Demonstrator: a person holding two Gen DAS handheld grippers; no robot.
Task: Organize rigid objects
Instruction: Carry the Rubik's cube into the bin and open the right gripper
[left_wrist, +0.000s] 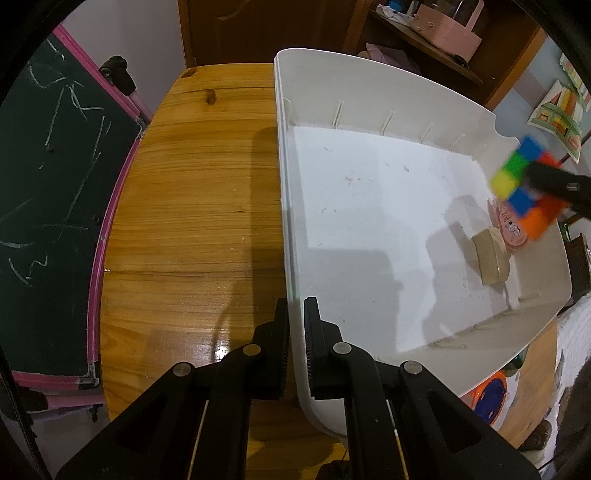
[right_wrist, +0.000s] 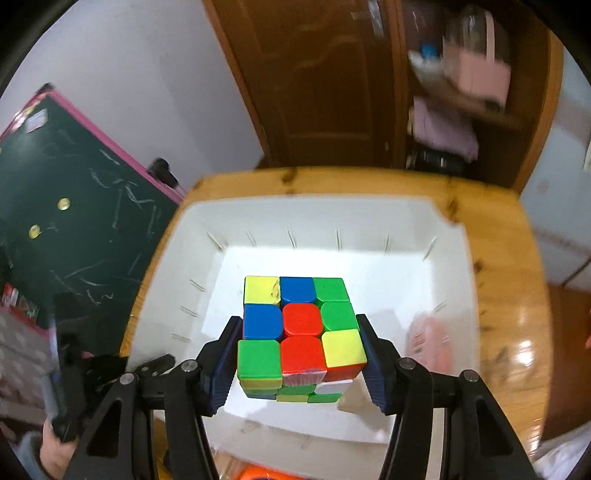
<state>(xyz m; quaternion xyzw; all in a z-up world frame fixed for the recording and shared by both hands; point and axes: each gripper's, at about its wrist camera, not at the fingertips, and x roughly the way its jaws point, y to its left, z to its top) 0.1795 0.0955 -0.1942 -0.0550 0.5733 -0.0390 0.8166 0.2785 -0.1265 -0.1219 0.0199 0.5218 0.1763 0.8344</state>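
Left gripper (left_wrist: 295, 347) clamped on near-left rim of white plastic bin (left_wrist: 369, 96) on round wooden table (left_wrist: 192, 206). Right gripper (right_wrist: 301, 363) grips multicoloured puzzle cube (right_wrist: 299, 325) above the bin; tan block (left_wrist: 491, 256) lies inside.

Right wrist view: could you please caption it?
Right gripper fingers clamp a puzzle cube above the white bin.
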